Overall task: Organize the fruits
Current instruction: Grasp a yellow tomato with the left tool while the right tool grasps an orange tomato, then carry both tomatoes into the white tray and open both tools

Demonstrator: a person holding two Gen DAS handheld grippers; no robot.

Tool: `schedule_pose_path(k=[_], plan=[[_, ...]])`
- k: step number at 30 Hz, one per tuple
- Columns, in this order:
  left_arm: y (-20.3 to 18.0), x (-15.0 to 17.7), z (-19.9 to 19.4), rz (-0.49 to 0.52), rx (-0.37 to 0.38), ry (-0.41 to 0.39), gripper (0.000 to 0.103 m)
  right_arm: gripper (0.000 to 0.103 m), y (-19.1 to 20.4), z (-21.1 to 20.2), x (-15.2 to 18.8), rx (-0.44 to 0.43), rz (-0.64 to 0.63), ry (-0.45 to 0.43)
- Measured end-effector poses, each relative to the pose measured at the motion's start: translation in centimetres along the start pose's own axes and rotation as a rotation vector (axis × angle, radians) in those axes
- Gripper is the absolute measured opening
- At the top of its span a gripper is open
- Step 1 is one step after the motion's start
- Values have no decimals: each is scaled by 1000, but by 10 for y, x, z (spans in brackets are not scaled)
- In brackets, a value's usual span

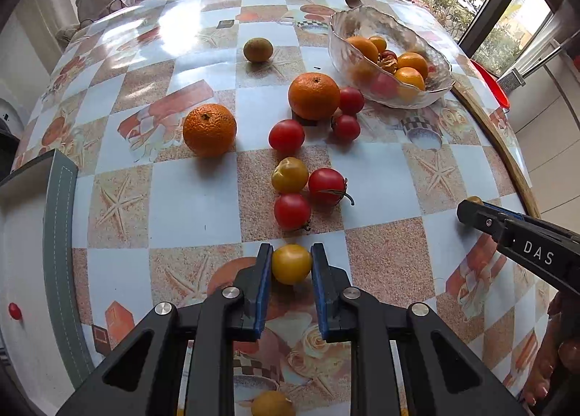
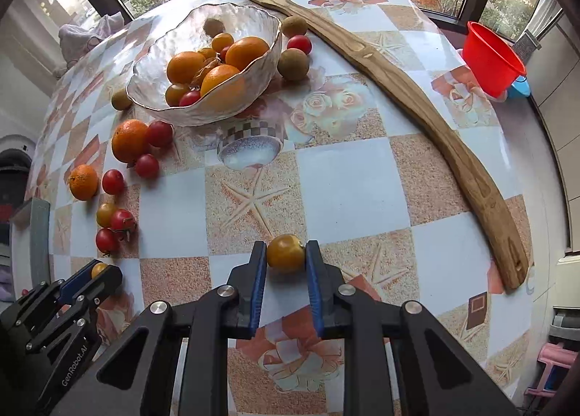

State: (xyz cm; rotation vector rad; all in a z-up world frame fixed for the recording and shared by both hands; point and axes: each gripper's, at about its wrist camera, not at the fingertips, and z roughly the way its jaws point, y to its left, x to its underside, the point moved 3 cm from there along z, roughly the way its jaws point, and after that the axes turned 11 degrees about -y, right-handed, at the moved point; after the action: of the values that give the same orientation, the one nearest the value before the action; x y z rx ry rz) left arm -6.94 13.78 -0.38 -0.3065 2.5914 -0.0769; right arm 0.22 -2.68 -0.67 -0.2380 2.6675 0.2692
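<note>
My left gripper (image 1: 291, 263) is shut on a yellow tomato (image 1: 291, 263) low over the table; it also shows in the right wrist view (image 2: 98, 270). My right gripper (image 2: 285, 254) is shut on another yellow tomato (image 2: 285, 253); it shows at the right of the left wrist view (image 1: 471, 204). A glass bowl (image 1: 340, 28) (image 2: 268, 50) holds oranges and small tomatoes. Two oranges (image 1: 314, 95) (image 1: 209, 129), several red tomatoes (image 1: 286, 136) and a yellow tomato (image 1: 290, 174) lie loose on the table.
A brown-green fruit (image 1: 258, 49) lies at the back; others sit by the bowl (image 2: 293, 63). A long curved wooden piece (image 2: 417, 97) runs along the right. A red plastic bowl (image 2: 491, 57) stands at the far right. A grey-edged box (image 1: 58, 234) stands at the left edge.
</note>
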Motion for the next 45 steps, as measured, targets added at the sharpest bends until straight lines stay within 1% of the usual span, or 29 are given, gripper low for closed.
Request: schedule_pose_path(k=[4, 11, 16, 21, 26, 34, 40, 45], plan=[[6, 1, -15, -5, 21, -12, 22, 23, -1, -6, 8, -35, 27, 17], [19, 2, -35, -5, 24, -30, 22, 23, 6, -21, 21, -71, 36, 27], [34, 2, -51, -21, 18, -55, 22, 23, 25, -28, 23, -93, 11, 33], [58, 5, -65, -55, -11, -75, 22, 23, 53, -33, 26, -134, -25, 39], [89, 14, -81, -99, -53, -87, 22, 23, 92, -35, 31, -184, -80, 50], [156, 36, -103, -193, -149, -104, 23, 23, 173, -34, 35, -276, -205, 74], [212, 61, -116, -286, -237, -106, 22, 23, 243, -33, 44, -351, -303, 97], [250, 85, -119, -337, -303, -86, 23, 23, 300, -28, 55, -410, -387, 121]])
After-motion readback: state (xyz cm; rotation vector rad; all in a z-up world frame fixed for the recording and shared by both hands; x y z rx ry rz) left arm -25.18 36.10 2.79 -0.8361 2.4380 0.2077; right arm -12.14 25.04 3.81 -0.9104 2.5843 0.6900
